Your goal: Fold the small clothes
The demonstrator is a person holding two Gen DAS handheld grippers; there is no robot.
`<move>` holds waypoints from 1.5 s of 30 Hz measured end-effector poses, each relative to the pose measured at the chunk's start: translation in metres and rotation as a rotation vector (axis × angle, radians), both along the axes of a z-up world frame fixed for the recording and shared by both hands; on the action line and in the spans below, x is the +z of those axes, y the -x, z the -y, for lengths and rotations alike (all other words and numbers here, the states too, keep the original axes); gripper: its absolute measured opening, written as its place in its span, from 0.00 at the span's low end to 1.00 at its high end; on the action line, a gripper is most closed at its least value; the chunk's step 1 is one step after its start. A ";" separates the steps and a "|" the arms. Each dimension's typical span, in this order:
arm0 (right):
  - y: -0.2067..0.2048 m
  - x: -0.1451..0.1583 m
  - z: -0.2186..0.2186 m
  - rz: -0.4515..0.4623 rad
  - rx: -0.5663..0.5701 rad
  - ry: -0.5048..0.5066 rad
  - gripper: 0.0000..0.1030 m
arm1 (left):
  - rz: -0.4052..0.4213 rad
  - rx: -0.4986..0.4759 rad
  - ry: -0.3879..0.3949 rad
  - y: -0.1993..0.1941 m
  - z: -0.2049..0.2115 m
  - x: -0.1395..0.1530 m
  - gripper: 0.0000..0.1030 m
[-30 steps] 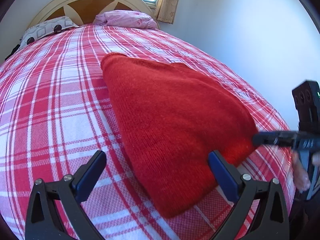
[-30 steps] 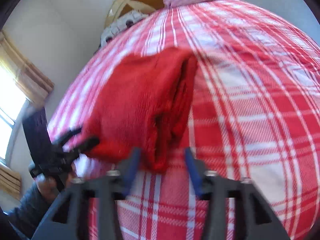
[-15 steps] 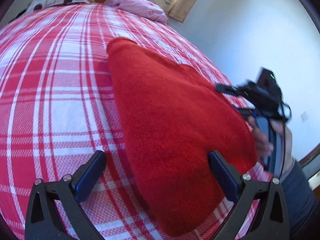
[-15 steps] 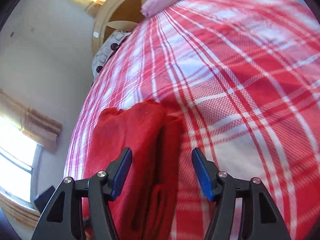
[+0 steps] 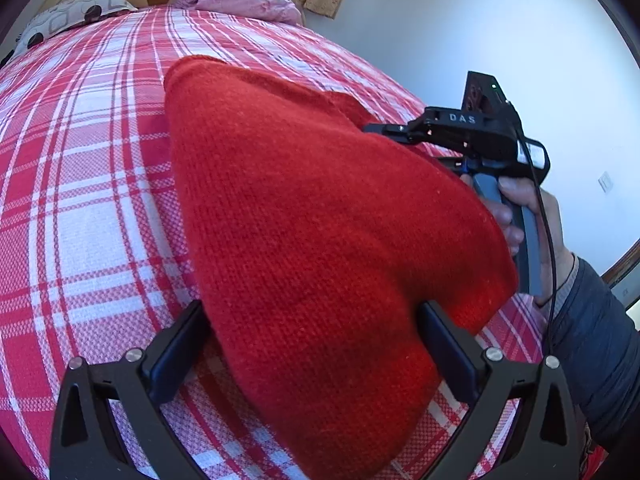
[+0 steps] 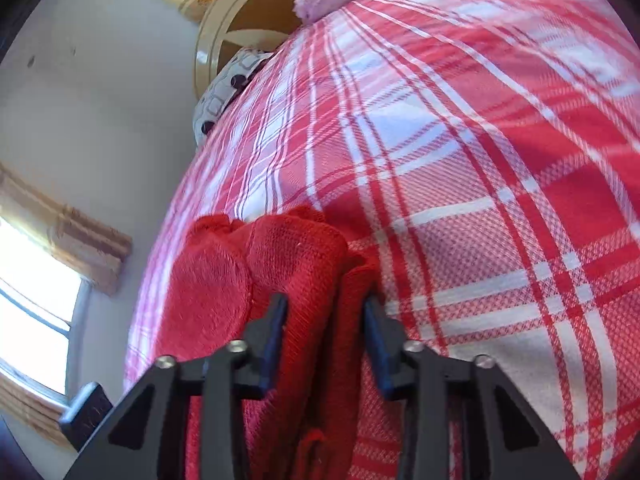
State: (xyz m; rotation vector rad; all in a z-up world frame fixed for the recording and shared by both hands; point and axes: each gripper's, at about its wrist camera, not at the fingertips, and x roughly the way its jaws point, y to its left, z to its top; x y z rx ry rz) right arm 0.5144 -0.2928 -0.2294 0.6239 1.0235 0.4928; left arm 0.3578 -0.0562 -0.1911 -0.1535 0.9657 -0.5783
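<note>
Swung in at bed's point(image 5: 80, 168) right edge since a second ago | right gripper point(image 6: 324, 340) jaws closing around red knit's point(image 5: 320, 220) folded edge | left gripper point(image 5: 312, 348) jaws spread wide, holding nothing | soft, limp, light: best pinched at layered edge

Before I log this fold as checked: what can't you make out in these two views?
- Left wrist view: the near end of the sweater runs off the bottom edge, and its far side hides the right tool tips.
- Right wrist view: the tool closing around the sweater's folded edge covers the layers; pad contact is unclear.
- Right wrist view: the far bedspread is blurred.
</note>
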 end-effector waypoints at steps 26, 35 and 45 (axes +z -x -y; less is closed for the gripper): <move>0.056 0.060 -0.044 0.133 0.040 0.041 0.15 | 0.141 0.032 -0.080 0.054 -0.015 0.055 0.33; 0.080 0.066 -0.101 0.141 0.123 -0.014 0.15 | 0.157 0.087 -0.101 0.088 -0.048 0.064 0.32; 0.094 0.073 -0.194 0.160 0.257 -0.040 0.15 | 0.170 0.210 -0.131 0.118 -0.107 0.071 0.32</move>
